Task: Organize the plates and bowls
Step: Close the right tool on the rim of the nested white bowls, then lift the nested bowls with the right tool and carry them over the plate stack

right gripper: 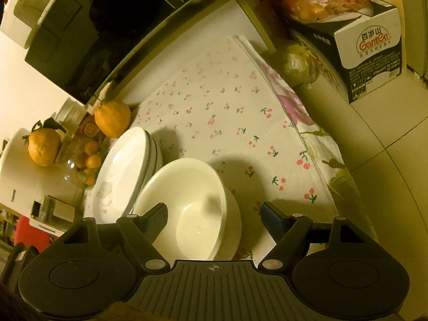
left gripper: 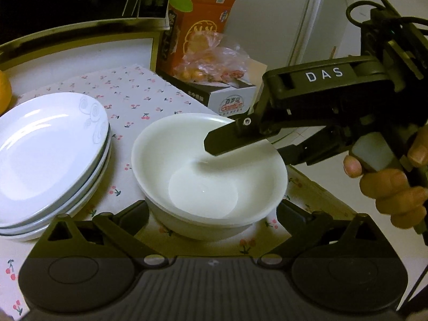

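A stack of white bowls (left gripper: 203, 176) sits on the cherry-print cloth (left gripper: 139, 99), with a stack of white plates (left gripper: 50, 157) just left of it. My left gripper (left gripper: 211, 208) is open, its fingers either side of the bowl stack's near side. My right gripper (left gripper: 248, 144) comes in from the right, one finger above the top bowl's inside, the other outside the rim, apart. In the right wrist view the right gripper (right gripper: 214, 214) is open around the near rim of the bowls (right gripper: 192, 203); the plates (right gripper: 125, 168) lie to the left.
An orange carton (left gripper: 198, 29) and a Ganten box (left gripper: 230, 99) with a bag of fruit stand behind the cloth. Oranges (right gripper: 112, 119) and a glass jar (right gripper: 83, 163) sit beyond the plates. The table's right edge drops to tiled floor (right gripper: 388, 147).
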Demonstrator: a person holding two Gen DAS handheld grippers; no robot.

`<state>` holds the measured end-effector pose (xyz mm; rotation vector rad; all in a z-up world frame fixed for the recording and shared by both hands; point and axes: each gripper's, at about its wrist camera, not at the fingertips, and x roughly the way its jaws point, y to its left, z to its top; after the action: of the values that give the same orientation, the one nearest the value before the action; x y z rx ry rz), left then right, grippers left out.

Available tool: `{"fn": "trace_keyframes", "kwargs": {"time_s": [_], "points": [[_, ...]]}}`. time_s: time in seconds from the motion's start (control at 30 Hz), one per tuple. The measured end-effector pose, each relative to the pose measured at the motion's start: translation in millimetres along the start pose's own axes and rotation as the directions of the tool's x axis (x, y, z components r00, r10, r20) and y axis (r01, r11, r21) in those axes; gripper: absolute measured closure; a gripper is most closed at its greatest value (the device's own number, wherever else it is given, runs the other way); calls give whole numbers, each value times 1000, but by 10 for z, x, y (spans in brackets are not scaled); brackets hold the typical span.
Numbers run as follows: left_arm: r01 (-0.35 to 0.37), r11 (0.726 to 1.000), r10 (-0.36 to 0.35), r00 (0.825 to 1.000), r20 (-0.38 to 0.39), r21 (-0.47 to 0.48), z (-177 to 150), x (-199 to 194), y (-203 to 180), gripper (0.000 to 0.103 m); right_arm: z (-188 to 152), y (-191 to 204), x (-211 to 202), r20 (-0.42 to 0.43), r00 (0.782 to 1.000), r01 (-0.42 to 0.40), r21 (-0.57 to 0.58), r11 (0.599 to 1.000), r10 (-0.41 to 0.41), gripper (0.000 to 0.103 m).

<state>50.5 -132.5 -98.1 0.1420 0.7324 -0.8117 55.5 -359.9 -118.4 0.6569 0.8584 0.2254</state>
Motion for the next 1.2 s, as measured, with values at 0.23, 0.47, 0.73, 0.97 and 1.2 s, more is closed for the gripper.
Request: {"fn": "trace_keyframes", "kwargs": {"time_s": [0.23, 0.47, 0.73, 0.97, 1.2], "points": [[-12, 1000, 12, 1000, -4, 2, 25, 59, -5, 3, -6, 13, 38, 0, 1000, 9, 7, 1000, -9, 25], [-7, 1000, 7, 1000, -1, 2, 0, 24, 5, 4, 2, -17, 56, 7, 1000, 14, 39, 999, -14, 41], [-3, 1000, 3, 1000, -6, 8, 12, 15, 19, 6, 1, -17, 59, 11, 1000, 19, 35, 999, -20, 69], [-5, 1000, 5, 1000, 7, 1, 27, -25, 24, 5, 3, -14, 25, 25, 1000, 7, 33, 999, -8, 74], [-4, 1000, 3, 1000, 28, 3, 82, -114, 3, 6, 41, 42, -74, 47, 999, -9, 24, 1000, 7, 74]]}}
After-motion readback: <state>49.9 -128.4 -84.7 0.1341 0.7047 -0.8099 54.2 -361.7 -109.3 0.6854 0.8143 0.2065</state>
